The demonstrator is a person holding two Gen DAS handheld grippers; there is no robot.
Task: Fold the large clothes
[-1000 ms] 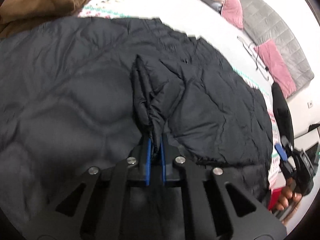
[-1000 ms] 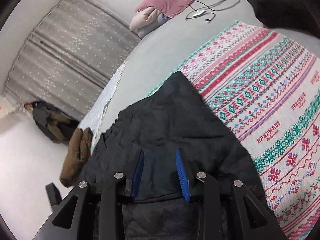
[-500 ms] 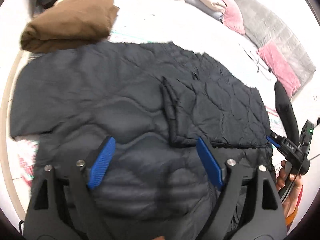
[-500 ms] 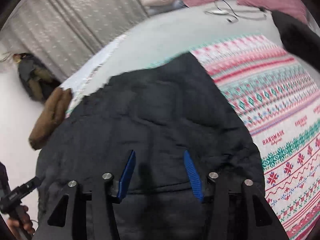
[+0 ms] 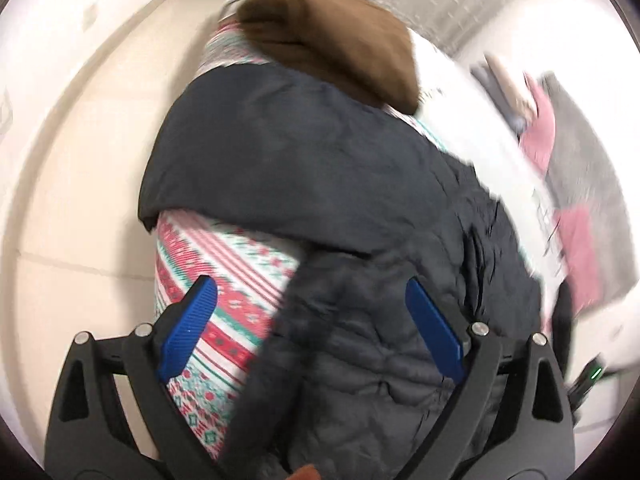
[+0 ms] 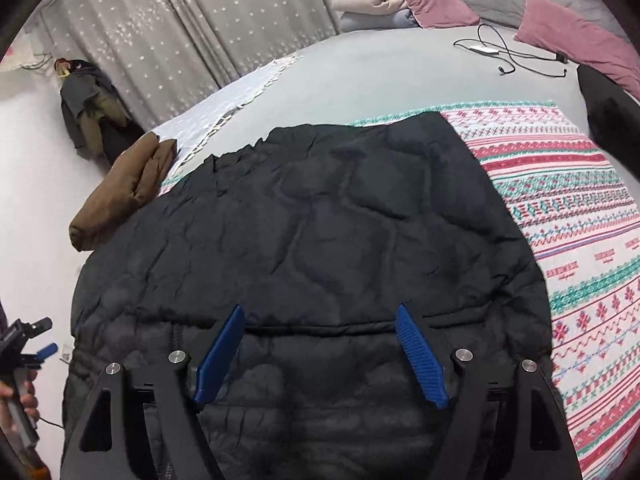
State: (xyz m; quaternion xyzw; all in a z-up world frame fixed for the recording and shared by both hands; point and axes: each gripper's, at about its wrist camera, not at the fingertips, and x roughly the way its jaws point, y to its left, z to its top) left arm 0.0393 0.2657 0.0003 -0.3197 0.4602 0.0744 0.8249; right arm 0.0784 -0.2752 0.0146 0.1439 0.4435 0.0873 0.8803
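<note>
A large black quilted jacket (image 6: 320, 216) lies spread on a patterned red, green and white blanket (image 6: 568, 208) on the bed. One side is folded over onto the body, its edge running across near my right gripper (image 6: 320, 316), which is open and empty just above it. My left gripper (image 5: 312, 292) is open and empty over the jacket's (image 5: 340, 168) left side, where a sleeve lies across the blanket (image 5: 224, 280) at the bed's edge. The left gripper also shows at the left edge of the right wrist view (image 6: 38, 340).
A folded brown garment (image 6: 120, 188) lies at the bed's far left corner, also in the left wrist view (image 5: 332, 40). Pink and grey pillows (image 6: 424, 0) and a cable (image 6: 508, 56) lie at the bed's head. A dark item (image 6: 608, 108) sits at right. Curtains hang behind.
My left gripper let go of the jacket fabric, opened wide and swung left toward the bed's edge. My right gripper opened wider and drew back over the jacket.
</note>
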